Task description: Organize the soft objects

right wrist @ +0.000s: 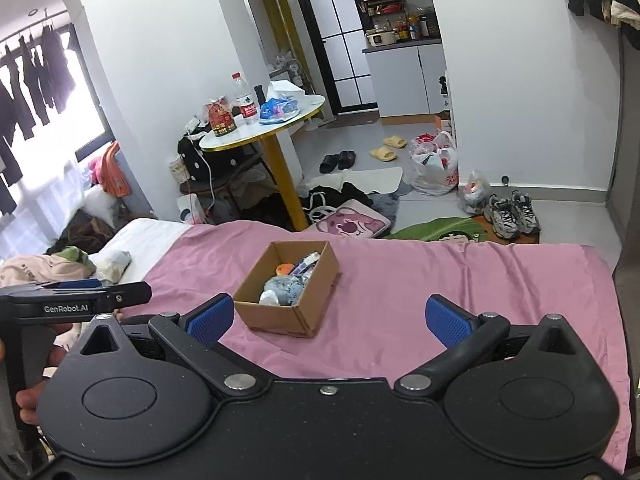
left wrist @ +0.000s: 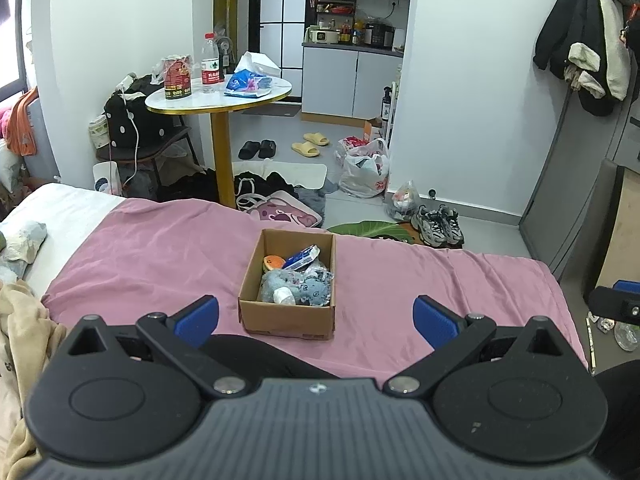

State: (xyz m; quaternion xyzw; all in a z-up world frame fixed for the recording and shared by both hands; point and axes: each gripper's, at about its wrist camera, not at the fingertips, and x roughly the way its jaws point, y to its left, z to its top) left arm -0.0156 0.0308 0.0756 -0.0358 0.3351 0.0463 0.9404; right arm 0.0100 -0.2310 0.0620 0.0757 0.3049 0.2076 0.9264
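An open brown cardboard box sits on the pink bedsheet — inside it lie a grey-blue plush toy, an orange round item toward the box's far side and a blue-and-white packet beside that. The left gripper hovers on the near side of the box, blue-padded fingers spread wide and holding nothing. The right gripper — likewise agape and empty — hangs near the box's front edge.
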